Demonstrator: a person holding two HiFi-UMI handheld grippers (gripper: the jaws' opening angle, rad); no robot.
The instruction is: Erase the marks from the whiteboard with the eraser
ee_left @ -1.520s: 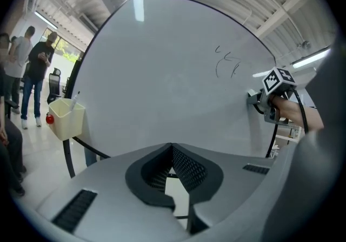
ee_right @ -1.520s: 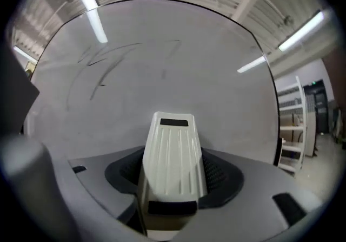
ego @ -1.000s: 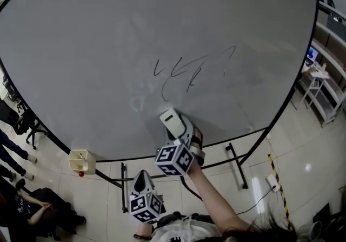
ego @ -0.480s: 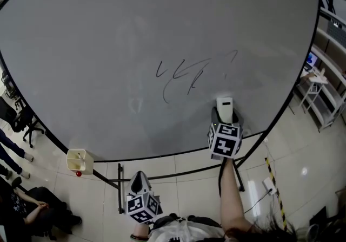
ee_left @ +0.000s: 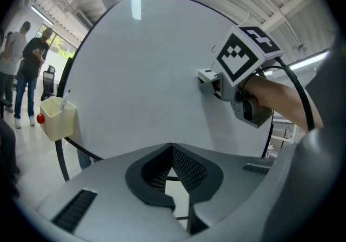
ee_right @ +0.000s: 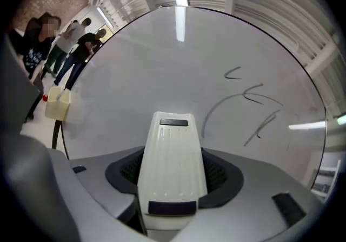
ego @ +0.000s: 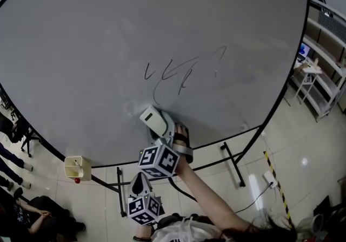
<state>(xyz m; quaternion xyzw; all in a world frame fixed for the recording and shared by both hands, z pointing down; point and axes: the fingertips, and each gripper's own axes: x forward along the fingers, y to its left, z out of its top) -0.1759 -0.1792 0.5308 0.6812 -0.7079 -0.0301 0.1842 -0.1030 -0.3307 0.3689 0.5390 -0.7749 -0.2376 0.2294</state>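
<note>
— Caught the right gripper (ego: 162, 130)?

— Closed on the eraser (ego: 153, 119), clamping both long sides and swallowing the near end.

— Looked like what, seen from the right gripper view?

— Pale cream plastic, long and rounded, narrowing toward the far end. Carried shallow grooves running lengthwise down the back, plus a dark rectangular inset near each end (ee_right: 172, 166).

— Sat where?

— Low on the whiteboard (ego: 102, 30), laid against the grey-white surface. Rested just below and left of the marks (ego: 181, 70), at the foot of the long curved stroke, apparently without covering it. Showed from the left gripper view as a small block meeting the board face-on (ee_left: 207, 77).

— And those marks?

— Thin dark pen lines: a small tick at the left, a few crossing slashes in the middle, a faint hook at the upper right (ee_right: 251, 100).

— Left gripper (ego: 140, 180)?

— Hung low near the body, well apart from the board. Pinched together at the tips, gripping nothing (ee_left: 172, 166).

— Anything else around?

— Spotted a pale yellow box (ego: 75, 166) hooked on the board's lower left rim, and people standing off to the left (ee_left: 24, 67).
</note>
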